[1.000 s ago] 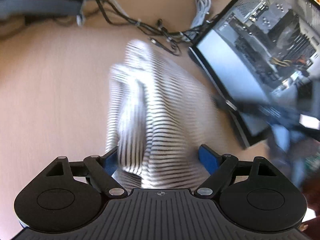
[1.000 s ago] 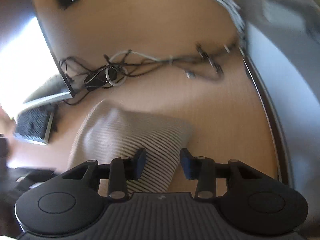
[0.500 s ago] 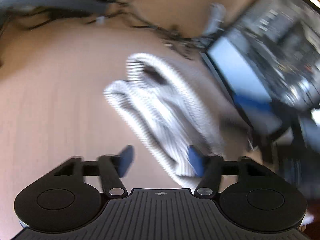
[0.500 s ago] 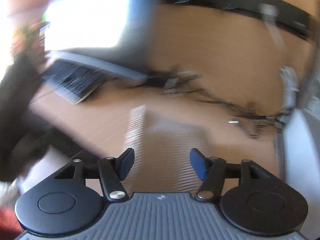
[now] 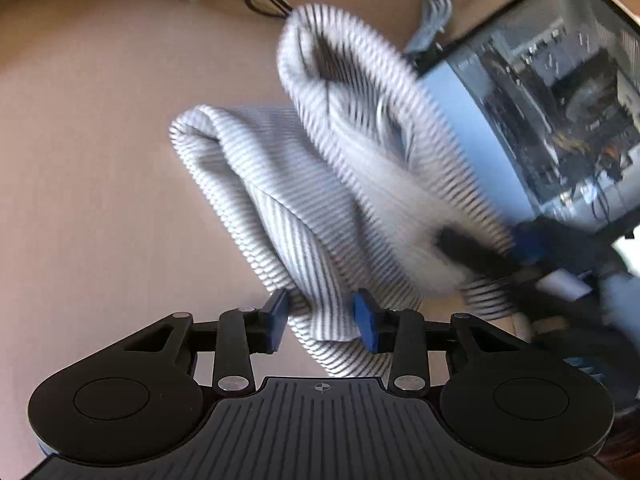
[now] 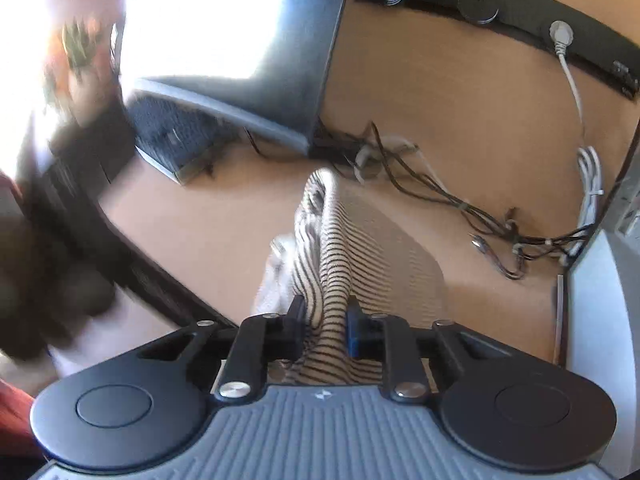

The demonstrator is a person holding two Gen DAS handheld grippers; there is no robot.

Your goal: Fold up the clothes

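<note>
Striped white-and-black knit garment (image 5: 320, 200) bunched at frame centre, lifted over tan wooden desk (image 5: 100, 140). Left gripper (image 5: 322, 320), low in frame, closing on lower hem between blue pads. Right gripper (image 6: 325, 330), low centre, closing, cloth pinched between. Black cables (image 6: 440, 192) behind, upper right.
</note>
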